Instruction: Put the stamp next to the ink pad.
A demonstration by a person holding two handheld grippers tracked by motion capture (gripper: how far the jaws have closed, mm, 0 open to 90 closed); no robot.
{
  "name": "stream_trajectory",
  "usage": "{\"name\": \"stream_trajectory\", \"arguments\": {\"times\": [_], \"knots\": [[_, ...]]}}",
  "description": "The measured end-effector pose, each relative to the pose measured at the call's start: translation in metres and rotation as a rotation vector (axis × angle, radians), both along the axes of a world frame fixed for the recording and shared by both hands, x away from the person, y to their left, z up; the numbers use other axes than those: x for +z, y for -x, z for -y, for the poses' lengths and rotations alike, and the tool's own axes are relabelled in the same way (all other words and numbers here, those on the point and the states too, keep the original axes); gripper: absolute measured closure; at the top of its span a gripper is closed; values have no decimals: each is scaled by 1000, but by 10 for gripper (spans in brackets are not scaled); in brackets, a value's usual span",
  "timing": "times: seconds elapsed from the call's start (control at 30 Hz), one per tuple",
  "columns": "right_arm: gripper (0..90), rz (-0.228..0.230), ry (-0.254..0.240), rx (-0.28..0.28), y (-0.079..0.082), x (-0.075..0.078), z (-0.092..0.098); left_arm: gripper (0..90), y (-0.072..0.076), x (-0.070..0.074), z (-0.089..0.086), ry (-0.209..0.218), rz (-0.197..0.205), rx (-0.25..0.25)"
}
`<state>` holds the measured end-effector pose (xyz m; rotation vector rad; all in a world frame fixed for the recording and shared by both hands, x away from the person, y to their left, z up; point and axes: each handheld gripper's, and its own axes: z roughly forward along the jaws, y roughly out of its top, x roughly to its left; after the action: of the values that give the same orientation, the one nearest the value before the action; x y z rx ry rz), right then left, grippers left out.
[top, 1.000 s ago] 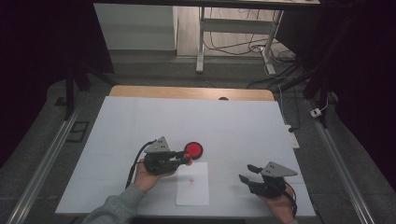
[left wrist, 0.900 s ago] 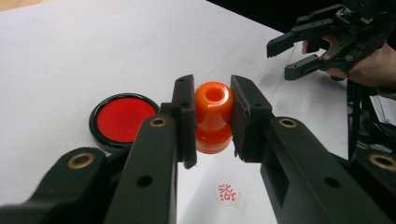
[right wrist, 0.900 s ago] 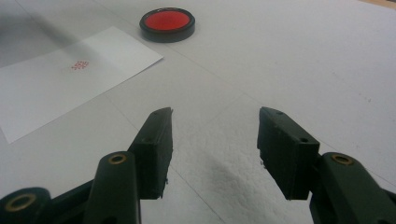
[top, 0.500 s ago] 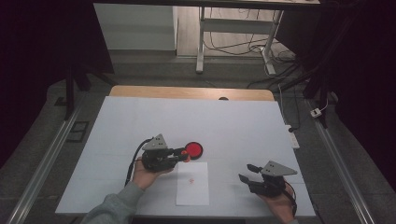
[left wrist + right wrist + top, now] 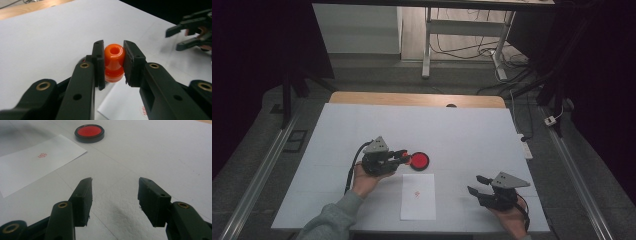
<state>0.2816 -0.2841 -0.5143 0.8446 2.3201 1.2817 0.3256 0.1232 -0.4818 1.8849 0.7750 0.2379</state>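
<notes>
Orange stamp (image 5: 114, 62) sits clamped between my left gripper (image 5: 113, 63)'s two black pads, its hollow knob end facing the camera while its lower face is hidden behind the jaws; from above it is only a small orange fleck beside the red ink pad (image 5: 418, 160). My right gripper (image 5: 115, 195) rests low over the white table (image 5: 462, 130) with its jaws apart and nothing between them. On the paper sheet (image 5: 418, 196) a faint red mark (image 5: 42, 155) is too small to read.
</notes>
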Motion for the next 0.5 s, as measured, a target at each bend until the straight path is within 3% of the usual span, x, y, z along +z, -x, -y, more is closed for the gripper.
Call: {"name": "stream_trajectory", "arguments": {"times": [0.5], "knots": [[450,5,-8,-11,1,0,5,725,-23,-10,-7,-65,-6,79]]}}
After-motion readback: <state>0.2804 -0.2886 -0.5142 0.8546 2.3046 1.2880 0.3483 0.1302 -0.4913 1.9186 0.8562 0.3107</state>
